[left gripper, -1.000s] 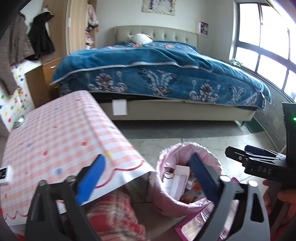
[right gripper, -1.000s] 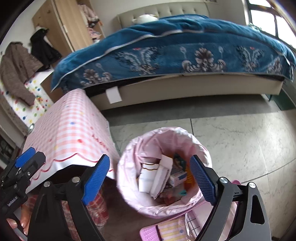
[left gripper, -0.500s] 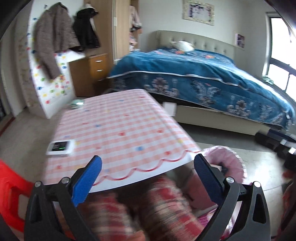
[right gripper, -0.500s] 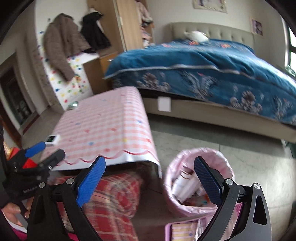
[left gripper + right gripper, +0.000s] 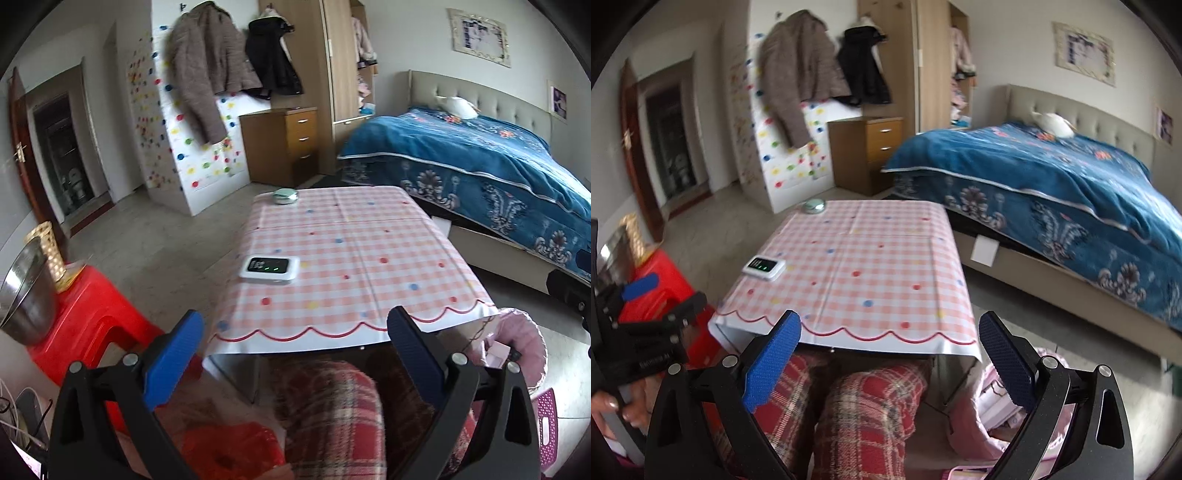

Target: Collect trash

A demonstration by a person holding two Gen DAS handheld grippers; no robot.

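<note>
The blue-padded fingers of the left gripper (image 5: 293,360) are seen spread wide at the bottom of the left wrist frame, with nothing between them. The fingers of the right gripper (image 5: 888,363) are likewise held wide apart and empty; their jaws have just been opening. Behind both, red plaid trousers (image 5: 871,413) are seen under the near edge of the checked tabletop (image 5: 354,258). A white device (image 5: 269,269) lies on it toward the left edge. The pink-lined trash bin (image 5: 993,410), with trash inside, is found at the lower right, beside the tabletop's corner.
</note>
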